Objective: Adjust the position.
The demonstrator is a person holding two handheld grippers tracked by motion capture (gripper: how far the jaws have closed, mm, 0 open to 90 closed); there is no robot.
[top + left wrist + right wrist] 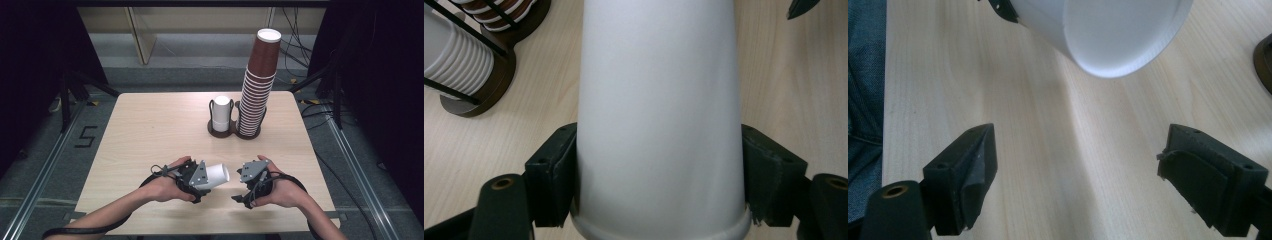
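At lower centre of the high view a white cup is pinched near its rim by the left gripper and held on its side, base pointed at the right gripper, whose jaws are spread wide and empty. For a clean handover, it is judged, the cup's base should be centred between those open jaws before they are closed, and the left grip released only afterwards; the holder with both cup stacks is left standing at upper centre.
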